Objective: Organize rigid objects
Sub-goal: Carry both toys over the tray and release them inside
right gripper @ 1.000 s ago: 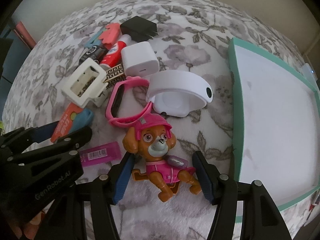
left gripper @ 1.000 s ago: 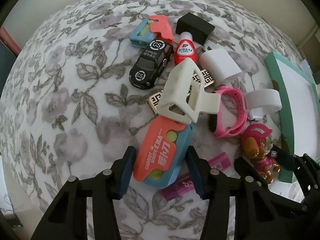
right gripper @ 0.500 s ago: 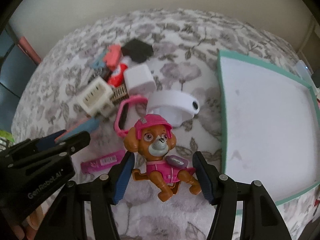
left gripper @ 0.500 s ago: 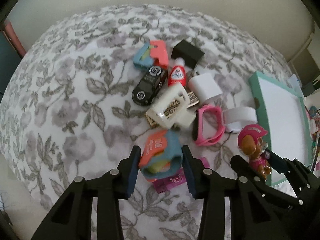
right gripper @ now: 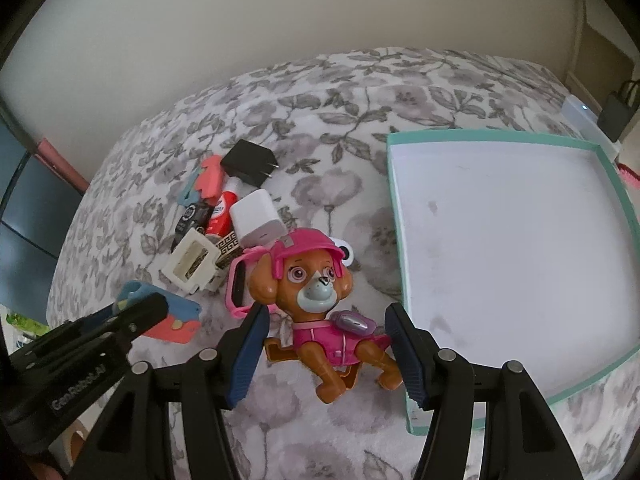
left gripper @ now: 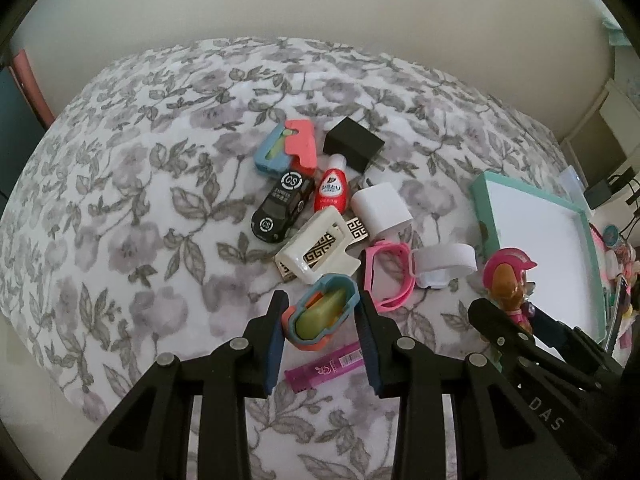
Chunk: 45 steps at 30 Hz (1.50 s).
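My left gripper [left gripper: 321, 302] holds a blue and orange toy case [left gripper: 320, 316] with a green insert, lifted above the floral bedspread and tipped end-on. Its jaws are closing, and both pads press the case's sides. In the right wrist view the same case [right gripper: 176, 316] shows beside the left gripper [right gripper: 136, 316]. My right gripper [right gripper: 327, 312] is shut on a brown puppy figure [right gripper: 312, 280] in a pink helmet and suit, held clear of the cloth. The puppy [left gripper: 508, 280] also shows at the right of the left wrist view.
A teal-rimmed white tray [right gripper: 400, 240] lies to the right. Clustered on the bedspread are a black toy car [left gripper: 280, 208], red bottle [left gripper: 331, 190], white charger [left gripper: 382, 208], black charger [left gripper: 352, 146], cream clip [left gripper: 316, 248], pink band [left gripper: 386, 276] and purple tube [left gripper: 328, 368].
Both grippers have risen, so the pile looks smaller. The left jaws narrowed onto the toy case, which came off the cloth and tipped on end. The puppy rose in the right gripper.
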Each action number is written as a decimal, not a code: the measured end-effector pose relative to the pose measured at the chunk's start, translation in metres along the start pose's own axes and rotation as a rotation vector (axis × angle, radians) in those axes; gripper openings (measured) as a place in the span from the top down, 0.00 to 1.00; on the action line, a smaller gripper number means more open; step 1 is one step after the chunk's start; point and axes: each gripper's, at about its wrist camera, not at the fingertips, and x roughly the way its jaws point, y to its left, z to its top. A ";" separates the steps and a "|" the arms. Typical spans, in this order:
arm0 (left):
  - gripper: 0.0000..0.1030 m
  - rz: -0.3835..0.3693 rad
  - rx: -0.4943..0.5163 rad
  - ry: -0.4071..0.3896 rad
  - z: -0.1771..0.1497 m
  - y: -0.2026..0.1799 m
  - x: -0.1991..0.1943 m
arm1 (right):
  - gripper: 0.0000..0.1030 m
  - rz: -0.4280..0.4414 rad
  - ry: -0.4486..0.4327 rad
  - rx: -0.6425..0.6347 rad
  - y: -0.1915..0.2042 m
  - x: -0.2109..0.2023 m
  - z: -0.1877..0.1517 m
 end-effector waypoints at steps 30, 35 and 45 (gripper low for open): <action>0.65 -0.134 0.273 -0.121 0.052 -0.211 0.020 | 0.39 -0.418 -0.180 0.414 -0.168 -0.033 0.010; 0.65 -0.139 0.291 -0.103 0.049 -0.222 0.041 | 0.39 -0.431 -0.174 0.439 -0.181 -0.027 0.011; 0.65 -0.148 0.297 -0.081 0.050 -0.228 0.059 | 0.39 -0.440 -0.153 0.426 -0.184 -0.015 0.014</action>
